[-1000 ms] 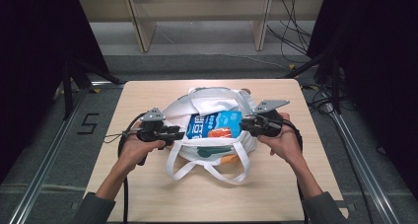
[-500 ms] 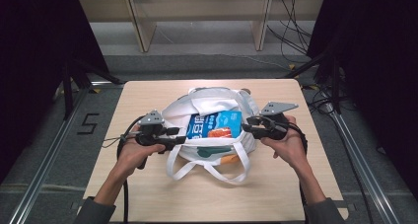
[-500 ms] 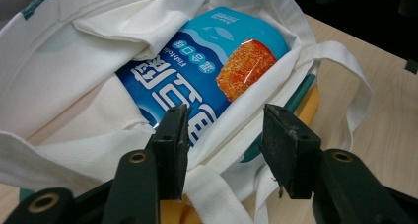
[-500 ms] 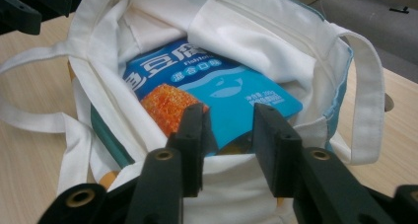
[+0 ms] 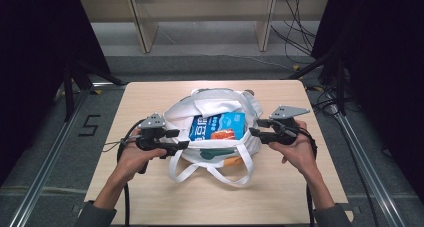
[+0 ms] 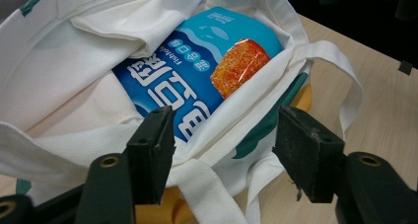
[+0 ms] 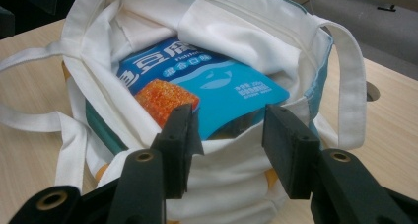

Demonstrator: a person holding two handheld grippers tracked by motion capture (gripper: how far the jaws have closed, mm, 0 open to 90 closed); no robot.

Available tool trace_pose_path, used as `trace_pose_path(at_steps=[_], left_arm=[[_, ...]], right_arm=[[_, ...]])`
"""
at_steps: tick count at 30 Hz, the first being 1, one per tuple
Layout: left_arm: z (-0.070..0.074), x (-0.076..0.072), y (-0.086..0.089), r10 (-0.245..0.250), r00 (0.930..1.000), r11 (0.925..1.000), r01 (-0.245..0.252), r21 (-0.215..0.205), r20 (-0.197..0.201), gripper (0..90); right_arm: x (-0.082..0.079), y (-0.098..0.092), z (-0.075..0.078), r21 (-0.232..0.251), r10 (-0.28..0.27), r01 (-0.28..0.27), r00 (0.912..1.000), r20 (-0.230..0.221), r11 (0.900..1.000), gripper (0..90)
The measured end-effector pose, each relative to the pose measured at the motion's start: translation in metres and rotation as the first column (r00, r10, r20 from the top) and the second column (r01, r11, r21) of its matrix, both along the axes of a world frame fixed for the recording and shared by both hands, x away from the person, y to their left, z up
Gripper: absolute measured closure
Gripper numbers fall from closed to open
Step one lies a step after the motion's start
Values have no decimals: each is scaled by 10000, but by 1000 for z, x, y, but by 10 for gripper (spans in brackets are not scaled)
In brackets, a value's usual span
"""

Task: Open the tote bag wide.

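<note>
Two claws, left claw [image 5: 181, 138] and right claw [image 5: 254, 127], stood wide at the bag [image 5: 210, 107] rim; each should grip cloth only, sparing the blue packet [image 5: 217, 125].

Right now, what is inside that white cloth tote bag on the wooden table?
A blue snack packet with an orange food picture lies inside the white cloth tote bag. Anything beneath it is covered.

Light wood counter [image 5: 150, 197] in middle. Grey floor [image 5: 210, 42] around. Wooden shelf legs [image 5: 142, 24] far. Black curtains both sides. Cables [image 5: 295, 32] on floor far right.
</note>
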State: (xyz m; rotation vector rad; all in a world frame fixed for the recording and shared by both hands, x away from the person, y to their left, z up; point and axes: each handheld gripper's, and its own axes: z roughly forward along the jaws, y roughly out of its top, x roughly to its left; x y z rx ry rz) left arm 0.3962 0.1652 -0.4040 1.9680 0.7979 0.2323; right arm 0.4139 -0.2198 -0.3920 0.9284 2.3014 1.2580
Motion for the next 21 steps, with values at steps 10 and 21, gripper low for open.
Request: trace_pose_path(at_steps=[10,21], left_arm=[[2,-4,-3,-171,9998,9999,172,-17,95,324],[3,-10,-4,-253,9996,9997,252,36,141,294]], right_arm=[[-4,-4,-1,-153,17,-18,10000,-36,9999,489],[-12,-7,-2,59,-311,312,9993,-192,9995,423]])
